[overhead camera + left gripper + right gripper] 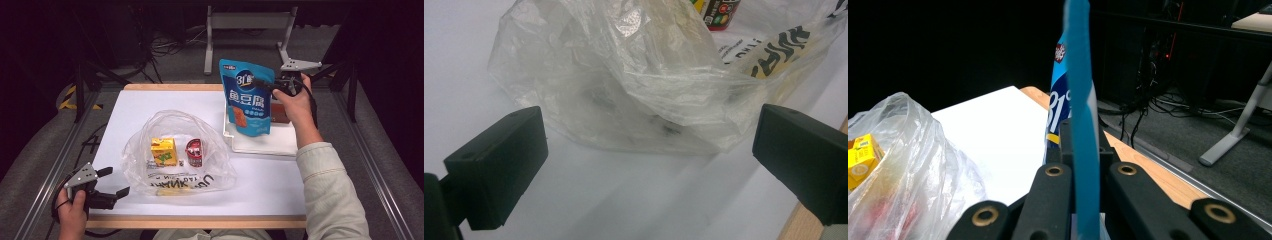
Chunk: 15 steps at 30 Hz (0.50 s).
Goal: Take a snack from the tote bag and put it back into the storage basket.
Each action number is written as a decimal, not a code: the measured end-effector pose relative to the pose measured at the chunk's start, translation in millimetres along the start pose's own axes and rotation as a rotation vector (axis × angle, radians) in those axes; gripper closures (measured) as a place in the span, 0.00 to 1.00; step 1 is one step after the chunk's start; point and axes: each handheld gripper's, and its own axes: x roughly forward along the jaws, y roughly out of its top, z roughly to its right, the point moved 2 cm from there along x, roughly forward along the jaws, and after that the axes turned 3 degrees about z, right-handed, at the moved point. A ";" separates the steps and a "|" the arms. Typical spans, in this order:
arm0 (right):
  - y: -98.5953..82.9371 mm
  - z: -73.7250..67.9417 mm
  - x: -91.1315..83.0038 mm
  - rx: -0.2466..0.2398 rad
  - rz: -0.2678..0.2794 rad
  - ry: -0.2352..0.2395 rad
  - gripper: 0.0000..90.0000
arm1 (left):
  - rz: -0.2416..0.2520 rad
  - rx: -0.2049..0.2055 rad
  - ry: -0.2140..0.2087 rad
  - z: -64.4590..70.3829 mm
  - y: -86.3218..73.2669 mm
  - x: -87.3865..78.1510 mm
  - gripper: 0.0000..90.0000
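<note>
Nearest to us, at the table's front left corner, our left gripper [114,182] rests low with its jaws spread wide and nothing between them; in the left gripper view the two black pads [499,165] frame the near edge of the clear, crinkled plastic bag [634,85] without touching it. That bag lies slumped on the white tabletop [265,185], its mouth loose and open, with a small yellow drink carton [164,151] and a short red can [194,152] standing side by side inside it. We judge the film limp and slippery, so a hold on a bunched fold of the rim would serve better than one on a flat wall.

Further right, a shallow white tray [260,145] sits near the table's far right edge. Above it hangs the blue foil snack pouch [247,97] with white lettering, upright and clear of the tray. Our right gripper [280,86] is clamped on the pouch's upper right edge; the right gripper view shows the thin blue seam [1080,125] pinched edge-on between the jaws. We judge the pouch light, pliable and smooth, liable to swing or slide, and the stiff sealed edge the soundest place to grip.
</note>
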 end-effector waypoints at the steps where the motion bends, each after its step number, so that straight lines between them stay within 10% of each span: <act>1: -0.5 0.2 -0.3 0.005 0.001 0.000 1.00 | 0.000 0.000 0.000 0.2 0.1 0.0 0.02; 15: -9.7 8.0 -13.4 0.006 -0.014 0.008 0.99 | -0.006 -0.002 -0.010 0.5 1.1 3.4 0.02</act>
